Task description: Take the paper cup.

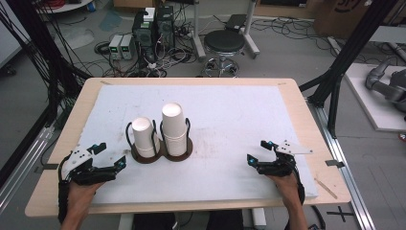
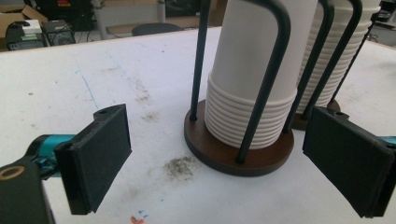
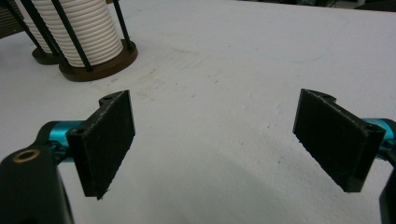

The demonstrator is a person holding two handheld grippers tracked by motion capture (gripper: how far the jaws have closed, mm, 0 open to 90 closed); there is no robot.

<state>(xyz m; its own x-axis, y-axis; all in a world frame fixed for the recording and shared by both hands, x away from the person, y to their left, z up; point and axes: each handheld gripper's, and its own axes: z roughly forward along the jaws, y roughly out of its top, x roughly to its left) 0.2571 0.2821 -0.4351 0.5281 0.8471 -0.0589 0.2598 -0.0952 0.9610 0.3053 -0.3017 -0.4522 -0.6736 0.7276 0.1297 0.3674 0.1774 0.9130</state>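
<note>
my left tongs (image 1: 109, 155) spread, empty, just beside left cup stack (image 1: 143, 136) in its rack (image 1: 162, 154) mid-table. my right tongs (image 1: 261, 152) spread, empty, well apart. in left gripper view the stack tops are cut off; right stack (image 1: 174, 128) half hidden behind bars.

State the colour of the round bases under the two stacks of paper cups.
Dark brown: the round bases show best in the left gripper view, under the white cup stacks.
</note>
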